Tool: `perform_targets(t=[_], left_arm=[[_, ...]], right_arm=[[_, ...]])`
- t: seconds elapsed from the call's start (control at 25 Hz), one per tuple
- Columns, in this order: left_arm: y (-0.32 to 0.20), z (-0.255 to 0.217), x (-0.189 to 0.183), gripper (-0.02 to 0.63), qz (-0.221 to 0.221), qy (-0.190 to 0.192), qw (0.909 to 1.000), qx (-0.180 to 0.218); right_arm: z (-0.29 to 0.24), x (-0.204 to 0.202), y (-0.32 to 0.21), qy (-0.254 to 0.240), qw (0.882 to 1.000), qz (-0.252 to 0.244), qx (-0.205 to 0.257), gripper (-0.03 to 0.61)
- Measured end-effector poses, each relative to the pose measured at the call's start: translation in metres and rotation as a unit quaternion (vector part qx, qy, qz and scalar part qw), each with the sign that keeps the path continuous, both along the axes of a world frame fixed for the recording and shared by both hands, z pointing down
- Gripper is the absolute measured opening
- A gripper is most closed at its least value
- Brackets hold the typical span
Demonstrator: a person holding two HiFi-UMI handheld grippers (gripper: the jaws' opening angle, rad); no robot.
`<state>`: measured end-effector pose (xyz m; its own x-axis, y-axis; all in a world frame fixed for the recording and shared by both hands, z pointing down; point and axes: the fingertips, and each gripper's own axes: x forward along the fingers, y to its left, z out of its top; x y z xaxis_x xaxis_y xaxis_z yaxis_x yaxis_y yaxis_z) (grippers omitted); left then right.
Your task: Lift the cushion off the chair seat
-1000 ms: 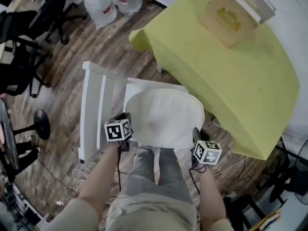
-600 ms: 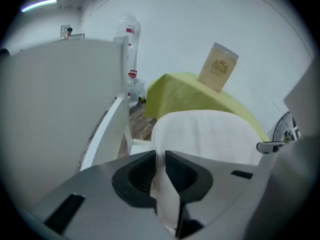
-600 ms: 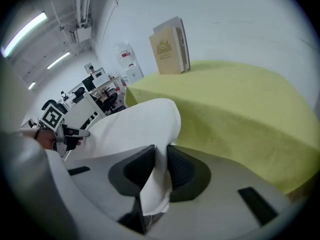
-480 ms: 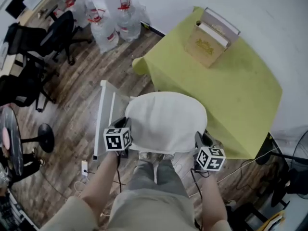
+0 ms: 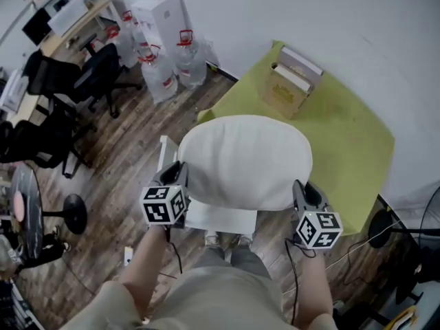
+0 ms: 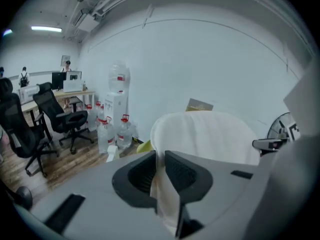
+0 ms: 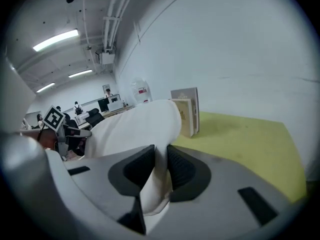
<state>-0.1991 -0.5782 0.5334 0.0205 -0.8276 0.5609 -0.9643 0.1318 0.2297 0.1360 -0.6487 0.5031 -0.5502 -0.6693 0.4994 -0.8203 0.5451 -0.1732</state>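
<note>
The white round cushion (image 5: 244,160) hangs in the air above the white chair seat (image 5: 220,216), held flat between both grippers. My left gripper (image 5: 180,177) is shut on the cushion's left edge; in the left gripper view the cushion (image 6: 205,136) runs away from the gripper (image 6: 161,170), its fabric pinched between the pads. My right gripper (image 5: 297,188) is shut on the cushion's right edge, and the right gripper view shows the cushion (image 7: 132,126) clamped in that gripper (image 7: 161,166) the same way. The chair's slatted back (image 5: 163,153) shows at the cushion's left.
A table under a yellow-green cloth (image 5: 344,136) stands beyond the chair with an open box of books (image 5: 292,81) on it. Several water bottles (image 5: 172,64) stand by the wall. Black office chairs (image 5: 62,95) and a desk are at the left. Cables lie on the wooden floor.
Both grippers have risen together with the cushion, which has come well up off the seat; the bare seat now shows below it. The head view has lifted too, showing more of the room.
</note>
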Motion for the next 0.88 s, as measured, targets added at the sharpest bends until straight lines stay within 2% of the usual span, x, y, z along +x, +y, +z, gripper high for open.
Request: perform_targets(t=[0.2,0.48,0.88], left_arm=[[0.002,-0.078,-0.006,0.072,0.000,-0.042,0.9971,0.064],[0.015,-0.165,-0.004,0.072,-0.002,-0.066,0.9865,0.150],[0.049,-0.246,-0.001,0.072,-0.006,-0.097,0.9691,0.227]], right_arm=[[-0.075,-0.010,0.001,-0.012,0.997,-0.014,0.068,0.095],[-0.158,-0.007,0.016,-0.033,0.988,-0.017,0.152,0.095],[-0.224,0.001,0.054,-0.065,0.972,-0.025,0.225,0.095]])
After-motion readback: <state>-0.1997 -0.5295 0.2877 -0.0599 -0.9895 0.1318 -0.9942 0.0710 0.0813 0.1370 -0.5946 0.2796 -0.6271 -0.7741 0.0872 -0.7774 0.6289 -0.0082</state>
